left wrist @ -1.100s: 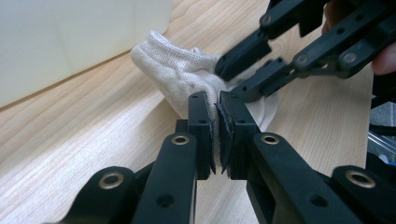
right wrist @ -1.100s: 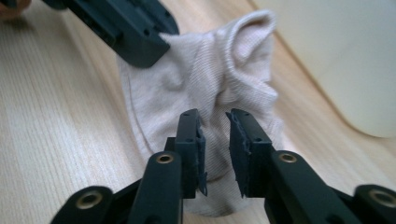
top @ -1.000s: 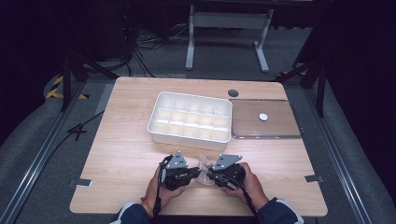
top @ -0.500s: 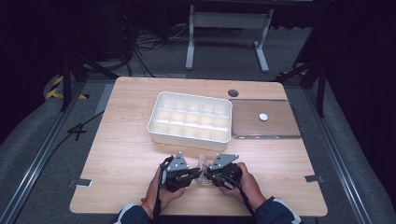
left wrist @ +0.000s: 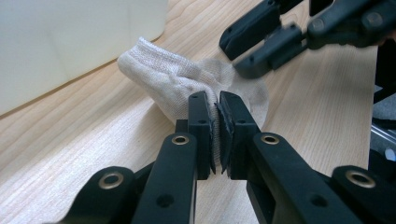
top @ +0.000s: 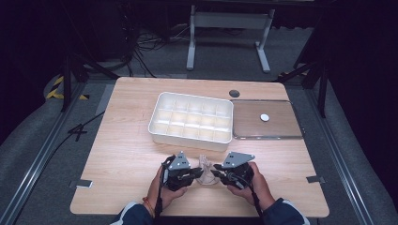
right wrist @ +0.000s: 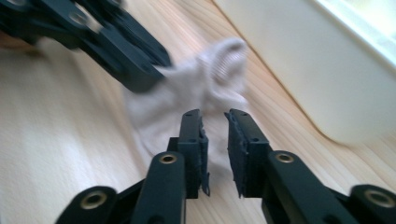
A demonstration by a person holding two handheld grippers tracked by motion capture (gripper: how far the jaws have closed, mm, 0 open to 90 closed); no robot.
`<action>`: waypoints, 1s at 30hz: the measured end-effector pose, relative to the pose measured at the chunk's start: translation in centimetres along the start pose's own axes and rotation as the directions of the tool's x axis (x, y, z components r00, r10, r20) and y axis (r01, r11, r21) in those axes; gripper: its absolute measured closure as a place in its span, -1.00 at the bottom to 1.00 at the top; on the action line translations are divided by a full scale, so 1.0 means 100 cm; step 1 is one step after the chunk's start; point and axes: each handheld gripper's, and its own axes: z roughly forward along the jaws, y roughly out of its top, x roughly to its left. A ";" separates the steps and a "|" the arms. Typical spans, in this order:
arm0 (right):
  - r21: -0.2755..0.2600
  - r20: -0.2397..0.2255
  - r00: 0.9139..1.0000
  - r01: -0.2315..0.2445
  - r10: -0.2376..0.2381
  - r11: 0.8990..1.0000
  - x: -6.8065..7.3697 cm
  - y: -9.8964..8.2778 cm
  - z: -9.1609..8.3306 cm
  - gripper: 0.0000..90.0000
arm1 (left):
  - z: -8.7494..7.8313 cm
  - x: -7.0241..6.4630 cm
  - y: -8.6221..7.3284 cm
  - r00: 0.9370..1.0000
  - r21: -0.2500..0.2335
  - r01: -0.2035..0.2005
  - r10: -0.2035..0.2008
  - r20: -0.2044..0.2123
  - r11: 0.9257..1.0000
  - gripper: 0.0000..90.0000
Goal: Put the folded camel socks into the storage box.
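Sock (left wrist: 187, 84), beige, lies crumpled on the table (top: 122, 154) near its front edge, just before the white divided tray (top: 191, 120). Left gripper (left wrist: 215, 109) is clamped on a fold of it, likely anchoring the cloth for folding. Right gripper (right wrist: 214, 122) has jaws narrowly parted with nothing gripped, the sock beyond its tips, apparently seeking a second hold. A lid (top: 265, 120) lies beside the tray.

Bare table (top: 126, 159) lies open to the sides; the white compartment tray (top: 191, 121) blocks the way ahead.
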 end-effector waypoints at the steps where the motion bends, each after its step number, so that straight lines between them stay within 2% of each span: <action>1: 0.013 0.001 1.000 -0.014 0.014 1.000 -0.002 -0.003 0.000 0.71 | 0.000 0.000 0.001 1.000 -0.005 0.003 -0.003 0.003 1.000 0.86; 2: 0.030 0.001 1.000 -0.024 0.024 0.999 -0.002 -0.006 0.002 0.71 | 0.000 -0.001 0.003 1.000 -0.009 -0.003 0.003 -0.001 1.000 0.86; 4: 0.074 0.002 1.000 -0.008 0.008 0.997 -0.001 -0.012 0.010 0.71 | 0.003 -0.004 0.004 1.000 -0.010 -0.005 0.005 0.004 1.000 0.86; 5: 0.086 0.001 1.000 -0.007 0.007 0.996 0.000 -0.014 0.012 0.74 | 0.004 -0.006 0.006 1.000 -0.008 -0.027 0.027 0.004 1.000 0.86; 6: 0.099 0.002 1.000 -0.016 0.016 0.995 0.001 -0.015 0.016 0.78 | 0.005 -0.008 0.007 1.000 -0.014 -0.024 0.024 0.009 1.000 0.86; 11: 0.085 -0.007 0.999 -0.031 0.032 0.996 0.003 -0.016 0.020 0.80 | 0.015 -0.013 0.011 0.997 -0.010 -0.073 0.073 0.015 0.997 0.85; 16: 0.080 -0.014 0.999 -0.049 0.050 0.996 0.003 -0.016 0.021 0.79 | 0.025 -0.017 0.010 0.994 0.033 -0.110 0.109 0.012 0.993 0.85; 17: 0.076 -0.016 0.998 -0.054 0.055 0.996 0.002 -0.017 0.021 0.76 | 0.027 -0.017 0.009 0.992 0.041 -0.129 0.128 0.014 0.991 0.85; 19: 0.083 -0.020 0.998 -0.051 0.053 0.995 0.001 -0.017 0.021 0.63 | 0.030 -0.019 0.008 0.991 0.054 -0.137 0.137 0.010 0.989 0.85; 22: 0.082 -0.038 0.998 -0.055 0.059 0.995 -0.007 -0.017 0.015 0.43 | 0.031 -0.019 0.008 0.991 0.057 -0.133 0.133 0.010 0.989 0.85; 24: 0.043 -0.033 0.996 -0.082 0.084 0.996 -0.015 -0.016 0.006 0.40 | 0.032 -0.018 0.008 0.992 0.051 -0.129 0.128 0.015 0.990 0.85; 26: -0.034 -0.047 0.990 -0.138 0.136 0.990 -0.024 -0.014 -0.005 0.37 | 0.033 -0.018 0.008 0.991 0.053 -0.136 0.136 0.016 0.989 0.85; 28: -0.080 -0.044 0.987 -0.156 0.153 0.984 -0.026 -0.011 -0.010 0.35 | 0.033 -0.018 0.008 0.991 0.057 -0.135 0.134 0.021 0.989 0.85; 30: -0.126 -0.052 0.988 -0.152 0.146 0.980 -0.024 -0.005 -0.010 0.32 | 0.033 -0.017 0.009 0.991 0.057 -0.137 0.136 0.020 0.989 0.85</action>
